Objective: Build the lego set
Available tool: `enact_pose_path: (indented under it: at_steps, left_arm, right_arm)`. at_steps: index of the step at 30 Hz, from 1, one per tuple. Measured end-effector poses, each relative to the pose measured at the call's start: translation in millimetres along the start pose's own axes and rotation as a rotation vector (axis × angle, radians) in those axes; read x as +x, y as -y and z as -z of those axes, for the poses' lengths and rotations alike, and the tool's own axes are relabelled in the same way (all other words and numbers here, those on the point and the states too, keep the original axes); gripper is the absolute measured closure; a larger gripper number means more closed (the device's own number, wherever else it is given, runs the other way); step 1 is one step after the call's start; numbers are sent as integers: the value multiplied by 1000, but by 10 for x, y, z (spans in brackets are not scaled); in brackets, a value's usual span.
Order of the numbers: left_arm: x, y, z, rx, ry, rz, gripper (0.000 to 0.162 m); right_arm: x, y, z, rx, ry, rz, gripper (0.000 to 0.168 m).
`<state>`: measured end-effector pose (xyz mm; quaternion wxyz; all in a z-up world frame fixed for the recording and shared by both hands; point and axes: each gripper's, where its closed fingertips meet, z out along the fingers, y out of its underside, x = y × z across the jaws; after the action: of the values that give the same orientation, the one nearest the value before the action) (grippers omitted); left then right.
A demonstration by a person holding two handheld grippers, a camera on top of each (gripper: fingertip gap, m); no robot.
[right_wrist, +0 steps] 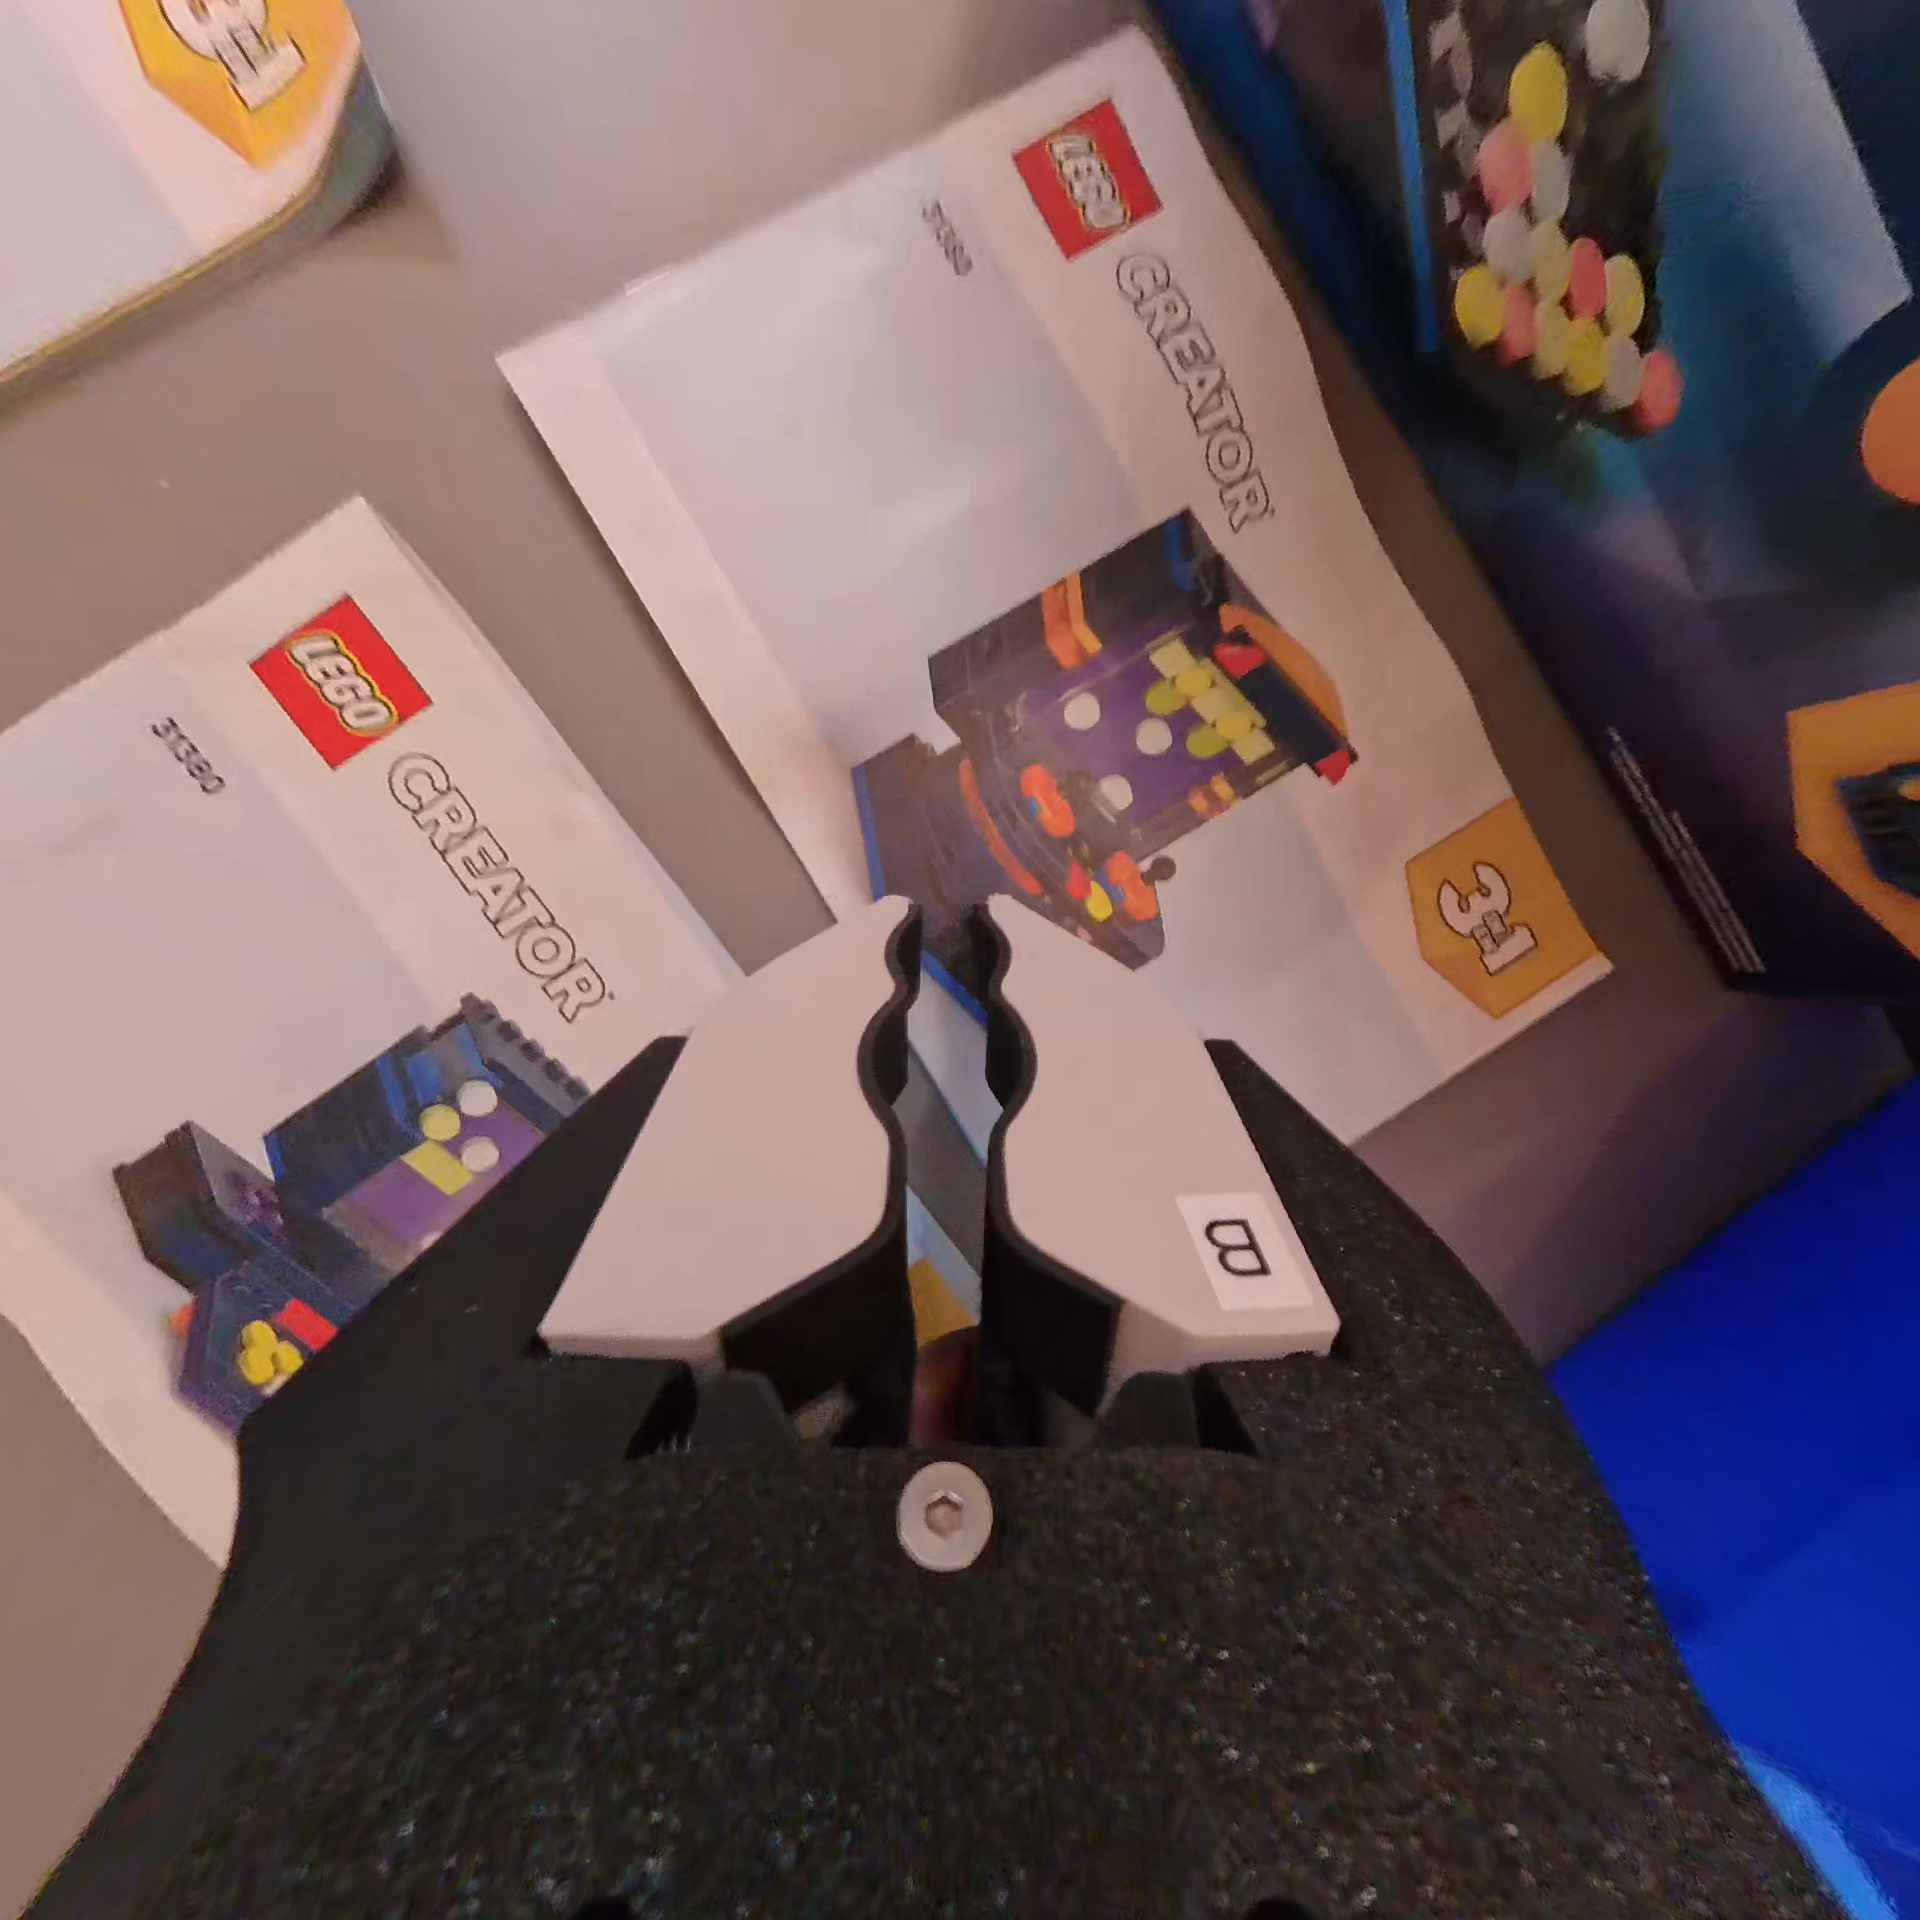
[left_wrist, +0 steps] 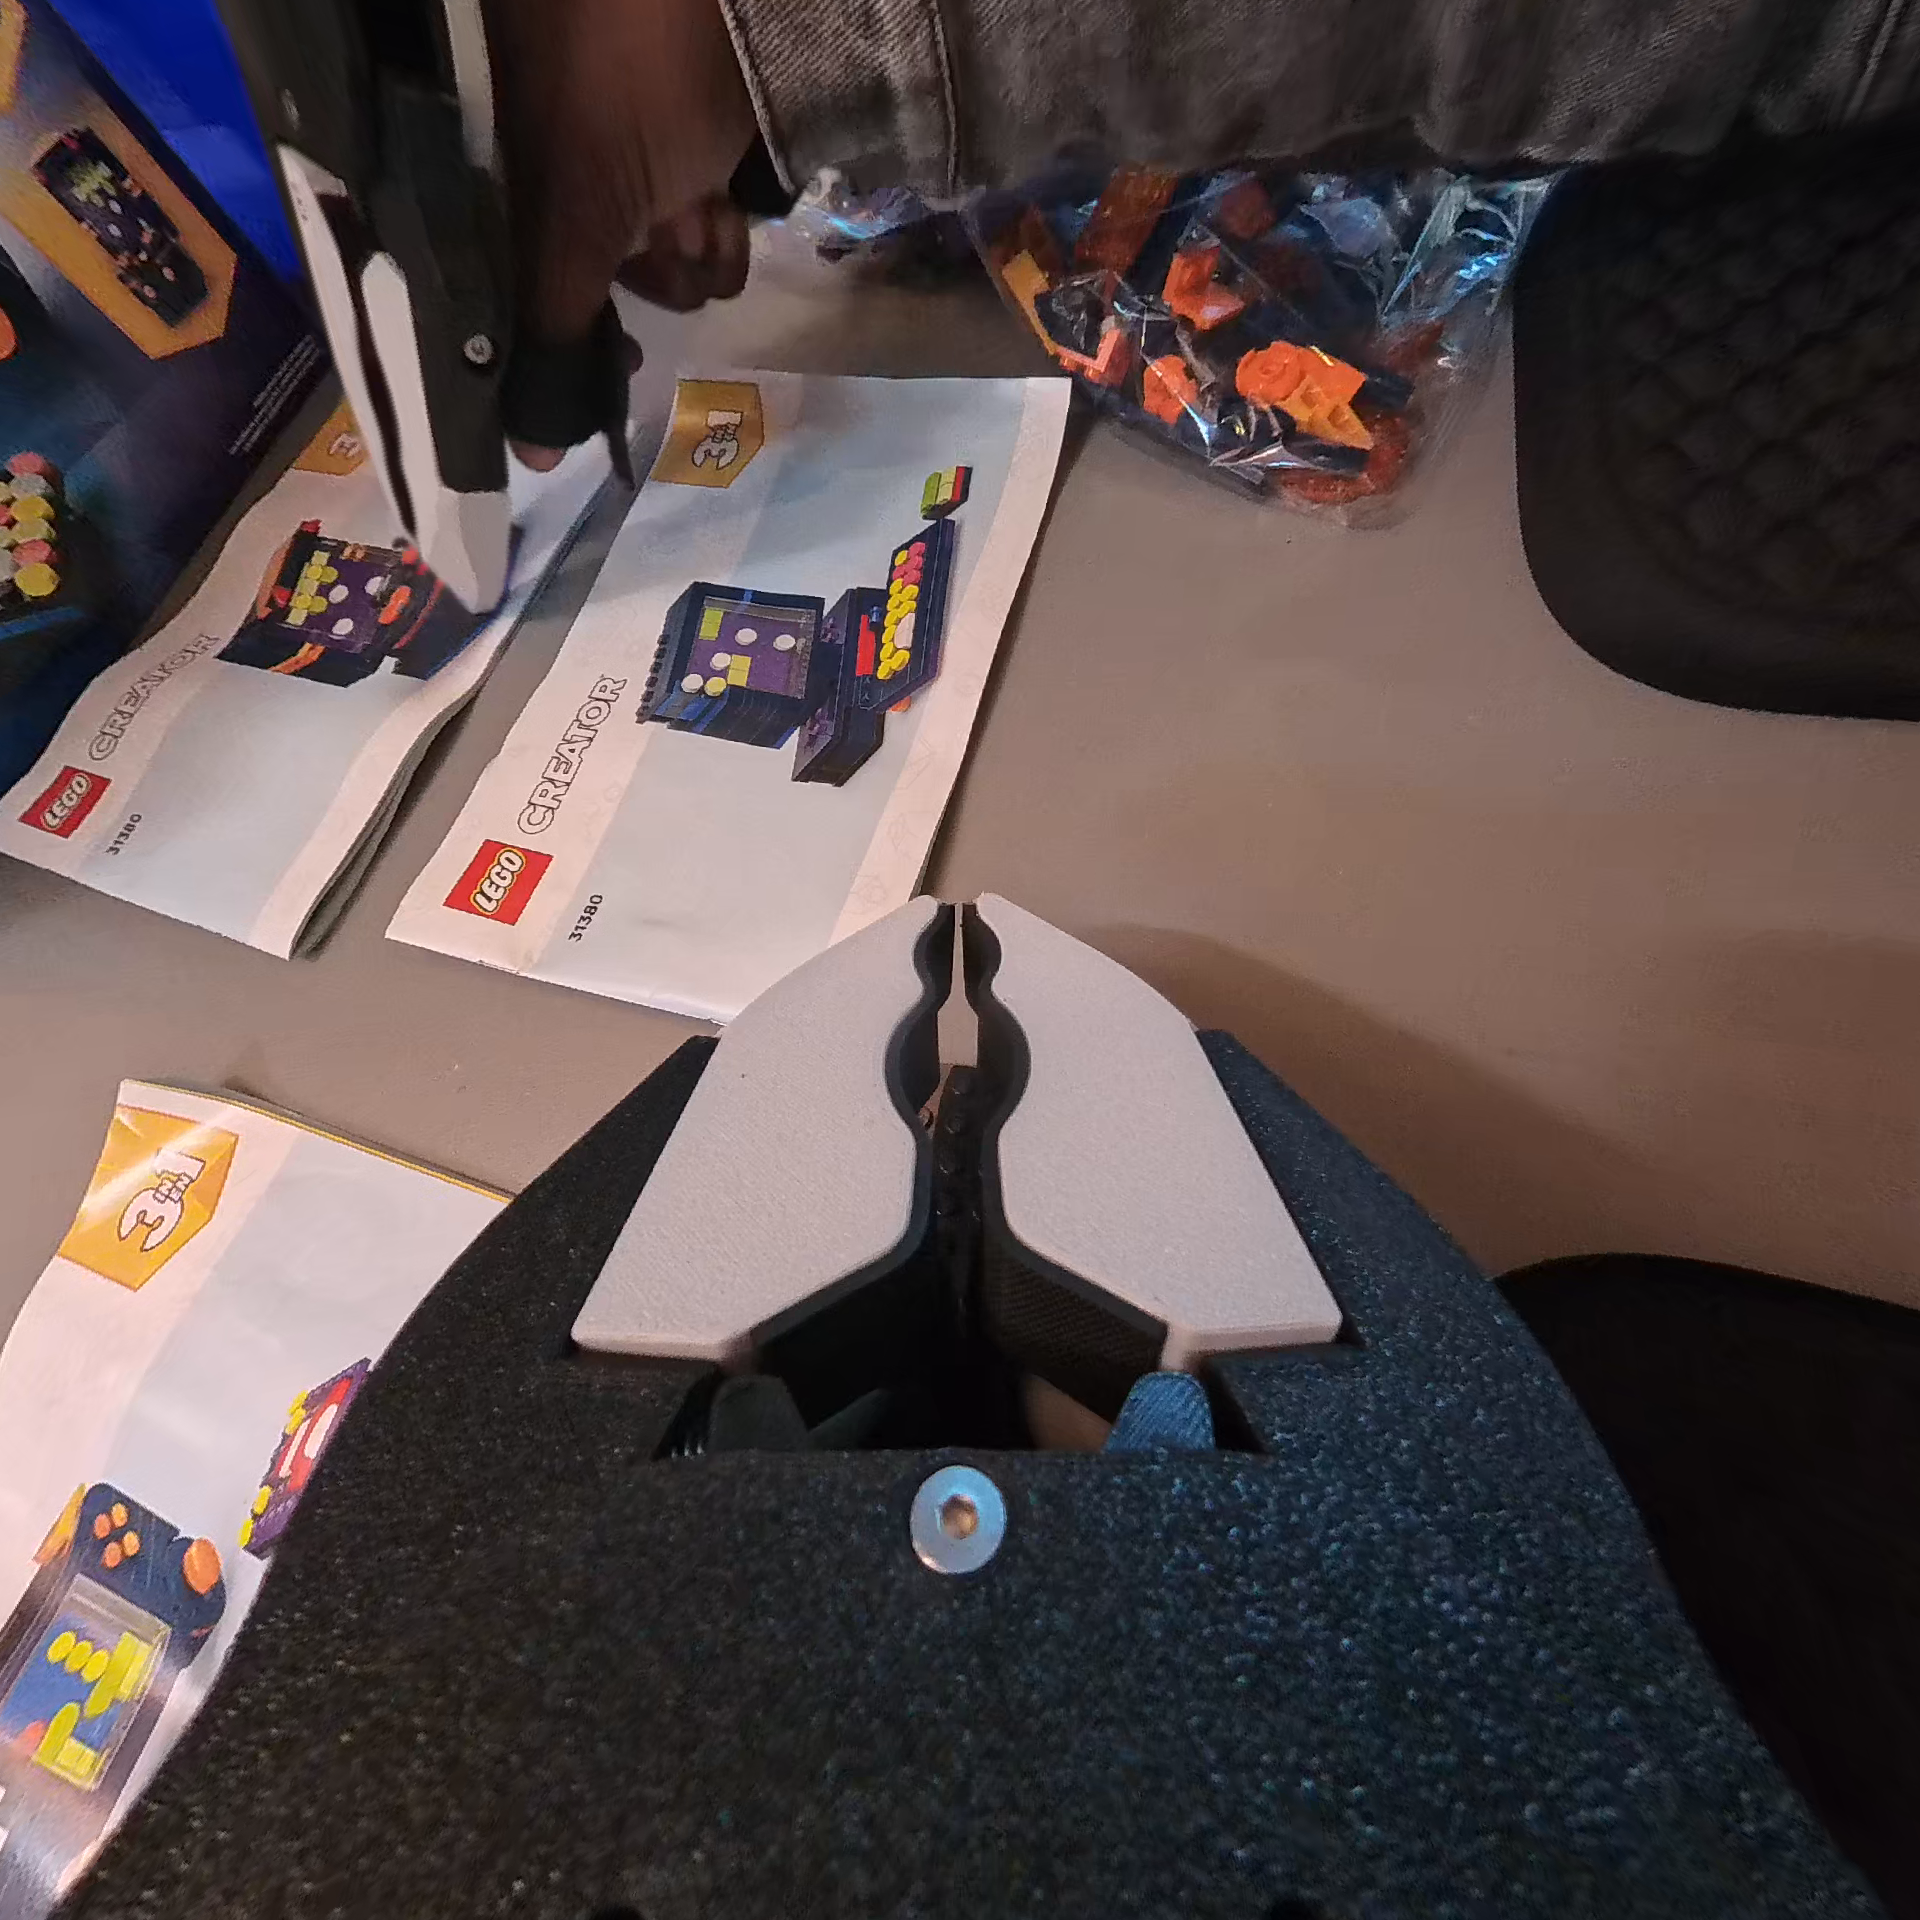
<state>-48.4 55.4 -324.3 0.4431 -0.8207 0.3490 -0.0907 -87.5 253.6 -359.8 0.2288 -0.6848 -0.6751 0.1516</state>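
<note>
Three white instruction booklets lie on the grey table (left_wrist: 1299,831). My left gripper (left_wrist: 958,912) is shut and empty, low over the table just beyond the near edge of the middle booklet (left_wrist: 727,665). A clear bag of orange and dark bricks (left_wrist: 1247,322) lies at the far side. My right gripper (right_wrist: 945,920) is open by a narrow gap, with its tips over the arcade picture on another booklet (right_wrist: 1039,468). The same gripper shows in the left wrist view (left_wrist: 473,561), its tip down on that booklet (left_wrist: 239,748), held by a hand.
The blue set box (left_wrist: 125,312) stands at the far left and fills the right of the right wrist view (right_wrist: 1662,416). The third booklet (left_wrist: 187,1403) lies near left. A black padded seat (left_wrist: 1725,416) is on the right. A grey sleeve (left_wrist: 1247,73) crosses the top.
</note>
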Motion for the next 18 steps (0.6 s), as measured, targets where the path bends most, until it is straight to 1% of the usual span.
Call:
enact_pose_path:
  at_steps: [2, 4, 9, 11, 13, 14, 16, 17, 18]
  left_arm:
    - [-1, -2, -1, 1, 1, 2, 161]
    - [-13, -2, 3, 4, 6, 3, 161]
    - [-38, -9, 8, 8, 12, 21, 160]
    - [-44, -20, 3, 5, 11, 31, 160]
    - [-49, -32, -7, 4, 8, 39, 160]
    - [-56, -41, -6, -1, 10, 40, 160]
    - [-153, -56, 6, -9, 59, 50, 158]
    - [-237, -40, 23, -6, 114, 74, 156]
    - [-350, -39, 62, 3, 174, 117, 149]
  right_arm:
    - [-51, 8, 82, 18, -4, 21, 160]
    - [-204, 6, 198, 38, 40, 29, 162]
    - [-612, -182, 431, 6, 123, 91, 161]
    - [-738, -291, 415, -18, 147, 105, 159]
    - [-769, -404, 327, -53, 132, 125, 157]
    - [-774, -355, 342, -11, 128, 131, 157]
    - [-789, -298, 417, 28, 141, 127, 152]
    - [-800, -264, 463, 59, 150, 134, 149]
    - [-818, -254, 501, 79, 164, 148, 141]
